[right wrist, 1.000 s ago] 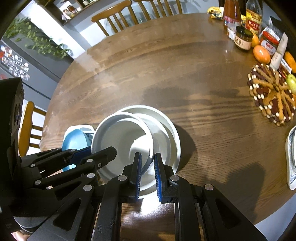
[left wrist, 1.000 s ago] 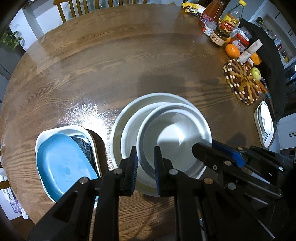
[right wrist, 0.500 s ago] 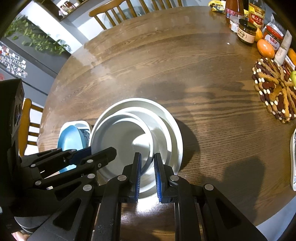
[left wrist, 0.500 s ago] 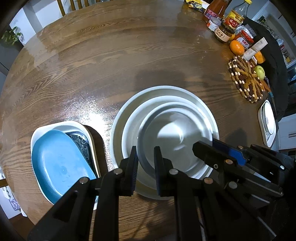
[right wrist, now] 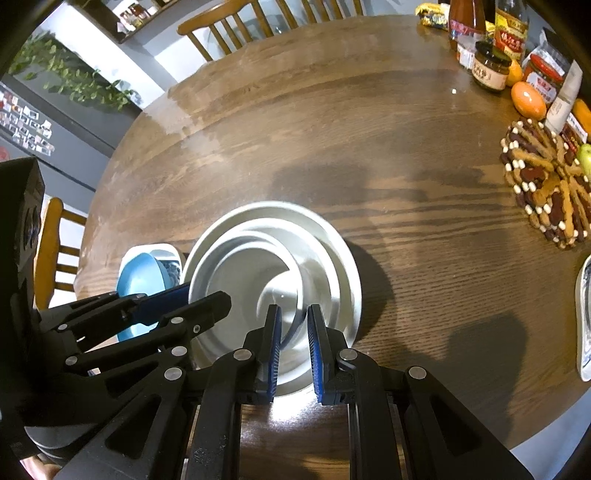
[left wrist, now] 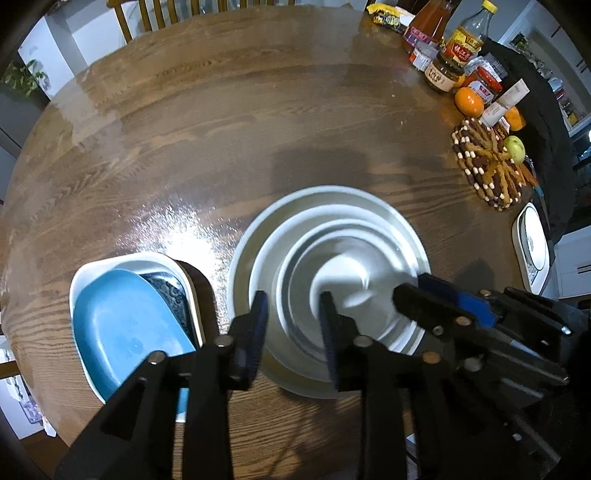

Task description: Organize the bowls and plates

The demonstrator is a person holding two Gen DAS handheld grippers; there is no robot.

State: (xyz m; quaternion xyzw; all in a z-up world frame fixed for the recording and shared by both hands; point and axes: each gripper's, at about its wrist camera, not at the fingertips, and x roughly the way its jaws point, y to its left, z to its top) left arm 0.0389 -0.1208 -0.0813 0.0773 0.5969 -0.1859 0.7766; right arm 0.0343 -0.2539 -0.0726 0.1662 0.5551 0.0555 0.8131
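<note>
A stack of white round dishes (left wrist: 332,236) sits on the wooden table, a small white bowl (left wrist: 343,280) nested on top; the stack shows in the right wrist view (right wrist: 321,236) too. My left gripper (left wrist: 293,317) is open, its jaws spread over the bowl's near-left rim. My right gripper (right wrist: 293,332) has its jaws slightly apart around the bowl's near rim (right wrist: 291,325); whether the pads touch it I cannot tell. Left of the stack, a blue oval plate (left wrist: 122,325) lies in a white oval dish (left wrist: 147,258) over a patterned plate (left wrist: 168,291).
Bottles and jars (left wrist: 447,55), oranges (left wrist: 468,101), a green apple (left wrist: 515,149) and a beaded trivet (left wrist: 487,166) crowd the table's right side. A white device (left wrist: 532,240) lies at the right edge. Wooden chairs (right wrist: 229,26) stand around the table.
The small bowl has come down and nested centred in the stack. My left gripper has opened wide and let go of the rim. My right gripper's jaws have parted slightly.
</note>
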